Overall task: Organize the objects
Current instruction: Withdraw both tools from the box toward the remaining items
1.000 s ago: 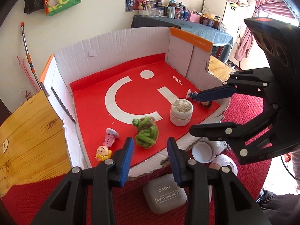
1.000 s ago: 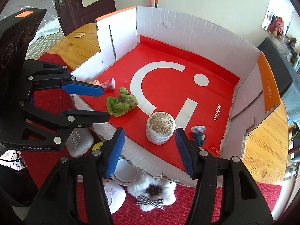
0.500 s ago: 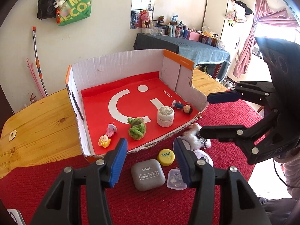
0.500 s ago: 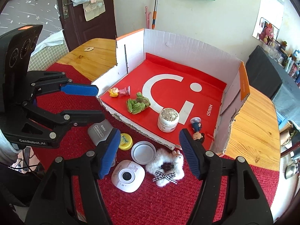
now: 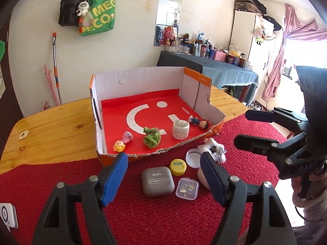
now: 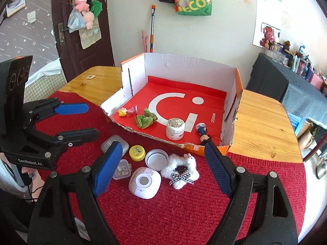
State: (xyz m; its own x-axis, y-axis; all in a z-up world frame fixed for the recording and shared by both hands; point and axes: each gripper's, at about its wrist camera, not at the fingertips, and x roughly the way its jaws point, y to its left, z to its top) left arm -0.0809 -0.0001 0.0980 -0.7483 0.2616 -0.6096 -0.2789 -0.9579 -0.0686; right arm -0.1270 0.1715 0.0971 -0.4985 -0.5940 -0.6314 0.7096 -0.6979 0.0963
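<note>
An open cardboard box (image 5: 143, 77) with a red floor holds a green yarn bundle (image 5: 151, 137), a white jar (image 5: 180, 130), a small doll (image 5: 199, 122) and two tiny figures (image 5: 119, 145). In front of it, on the red cloth (image 5: 143, 214), lie a grey case (image 5: 157, 180), a yellow lid (image 5: 178, 166), a clear little box (image 5: 187, 187), a round white lid (image 6: 156, 159), a fluffy plush (image 6: 181, 170) and a white device (image 6: 144, 181). My left gripper (image 5: 163, 157) and right gripper (image 6: 163, 146) hover above these loose items, jaws opening, nothing between them.
The box and cloth rest on a wooden table (image 5: 51, 126). Another white device (image 5: 7, 218) sits at the cloth's near left edge. A dark-covered side table (image 5: 214, 67) with bottles stands behind on the right. A door (image 6: 81, 30) is behind on the left.
Both grippers have pulled back and up from the box and their jaws have widened. The loose items on the red cloth have come fully into view.
</note>
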